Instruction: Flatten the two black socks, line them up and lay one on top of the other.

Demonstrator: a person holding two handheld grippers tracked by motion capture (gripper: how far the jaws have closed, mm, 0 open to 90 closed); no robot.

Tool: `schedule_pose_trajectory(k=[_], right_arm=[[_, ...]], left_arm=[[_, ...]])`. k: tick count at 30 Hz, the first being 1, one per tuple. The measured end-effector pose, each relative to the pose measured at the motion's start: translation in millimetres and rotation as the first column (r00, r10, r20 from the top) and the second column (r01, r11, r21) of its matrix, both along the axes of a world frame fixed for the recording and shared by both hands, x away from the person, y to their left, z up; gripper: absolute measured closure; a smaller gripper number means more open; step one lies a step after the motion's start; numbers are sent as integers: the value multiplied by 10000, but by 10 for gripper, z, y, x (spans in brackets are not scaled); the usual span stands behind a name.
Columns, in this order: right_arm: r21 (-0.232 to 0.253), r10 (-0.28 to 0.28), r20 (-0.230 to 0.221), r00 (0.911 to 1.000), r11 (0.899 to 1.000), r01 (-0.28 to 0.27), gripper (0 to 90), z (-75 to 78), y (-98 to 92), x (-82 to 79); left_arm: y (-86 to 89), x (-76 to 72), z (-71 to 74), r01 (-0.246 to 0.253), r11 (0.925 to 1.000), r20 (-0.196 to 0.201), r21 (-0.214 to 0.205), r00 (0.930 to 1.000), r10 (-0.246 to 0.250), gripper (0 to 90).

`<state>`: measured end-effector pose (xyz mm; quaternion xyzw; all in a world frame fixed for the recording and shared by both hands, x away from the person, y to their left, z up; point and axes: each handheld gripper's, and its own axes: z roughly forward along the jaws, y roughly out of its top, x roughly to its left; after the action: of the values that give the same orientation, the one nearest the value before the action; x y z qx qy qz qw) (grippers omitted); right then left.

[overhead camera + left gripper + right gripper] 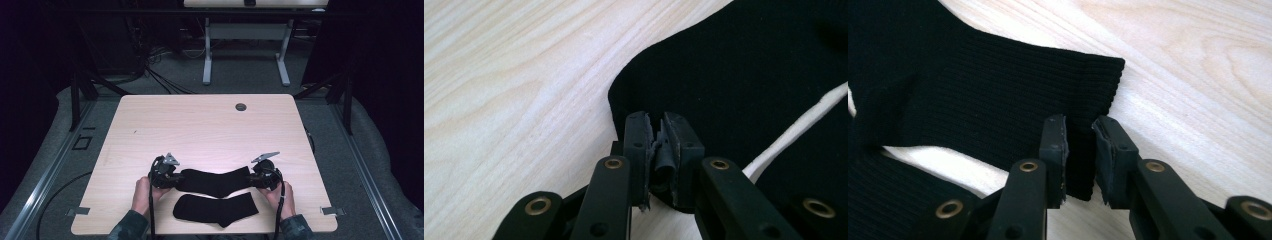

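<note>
The left tool [656, 131] is pinching a bunched fold of the far sock's [212, 181] left end; the right tool [1079, 131], nearly closed, is straddling its ribbed cuff. From above, both are lying on the bench [200, 125], a second sock [216, 209] lying just nearer.

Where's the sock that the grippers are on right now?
In the high view the far sock lies near the table's front edge, stretched between the left gripper and the right gripper, just beyond the near sock.
</note>
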<state>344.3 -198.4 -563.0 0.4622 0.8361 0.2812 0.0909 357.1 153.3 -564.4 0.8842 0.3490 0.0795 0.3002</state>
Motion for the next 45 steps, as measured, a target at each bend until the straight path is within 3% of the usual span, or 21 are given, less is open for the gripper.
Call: schedule_pose_trajectory(k=[1, 6, 10, 11, 12, 14, 16, 19, 20, 21, 24, 29, 33, 36, 40, 45], right_arm=[[218, -71, -5, 10000, 9997, 72, 759, -7, 3, -3], [-22, -54, 109, 9999, 10000, 55, 761, -7, 32, -23], [-55, -24, 270, 9996, 10000, 25, 762, -18, 23, -54], [261, -156, 327, 9993, 9996, 148, 762, -30, 31, -62], [220, -125, 313, 9994, 9997, 118, 761, -27, 28, -60], [-17, -11, 349, 9994, 10000, 12, 745, -23, 27, -51], [112, -43, 382, 9993, 9999, 39, 732, -27, 34, -52], [392, -39, 746, 9972, 9992, 10, 605, -1, 10, -83], [392, -39, 746, 9972, 9992, 10, 605, -1, 10, -83], [637, -240, 951, 9952, 9978, 180, 535, 61, -18, -102], [601, -280, 1230, 9920, 9980, 207, 396, 180, -72, -129], [586, -287, 1747, 9842, 9981, 187, 252, 378, -211, -203], [559, -420, 1954, 9798, 9979, 316, 182, 428, -329, -258], [344, -617, 2044, 9769, 9978, 558, 141, 442, -454, -312], [175, -1093, 2134, 9708, 9940, 1081, 55, 426, -640, -382], [3, -1728, 2126, 9617, 9842, 1768, 0, 344, -881, -435]], left_arm=[[5, 0, 0, -14, 10000, -46, -35, 10000, 14, 811], [22, 13, 5, -13, 10000, -88, 37, 10000, 13, 817], [58, 23, -7, -103, 9996, -176, -250, 9998, 99, 818], [58, 23, -7, -103, 9996, -176, -250, 9998, 99, 816], [59, 26, -6, -109, 9996, -178, -277, 9998, 104, 805], [61, 34, 2, 30, 9991, -350, -428, 9994, -45, 723], [63, 29, 10, -23, 9989, -326, -466, 9995, 8, 615], [154, 2, 53, -511, 9962, -143, -703, 9986, 502, 464], [154, 2, 53, -511, 9962, -143, -703, 9986, 502, 425], [221, -26, 97, -684, 9938, 1, -881, 9976, 687, 384], [290, -64, 167, -789, 9923, 113, -954, 9967, 804, 304], [489, -233, 396, -1188, 9879, 933, -998, 9874, 1281, 240], [619, -333, 452, -1496, 9838, 1173, -992, 9800, 1608, 209], [695, -390, 442, -1722, 9810, 1290, -895, 9746, 1829, 181], [952, -460, 270, -2619, 9631, 1043, -615, 9580, 2672, 158], [1146, -538, 100, -3271, 9442, 984, -396, 9390, 3294, 143]])
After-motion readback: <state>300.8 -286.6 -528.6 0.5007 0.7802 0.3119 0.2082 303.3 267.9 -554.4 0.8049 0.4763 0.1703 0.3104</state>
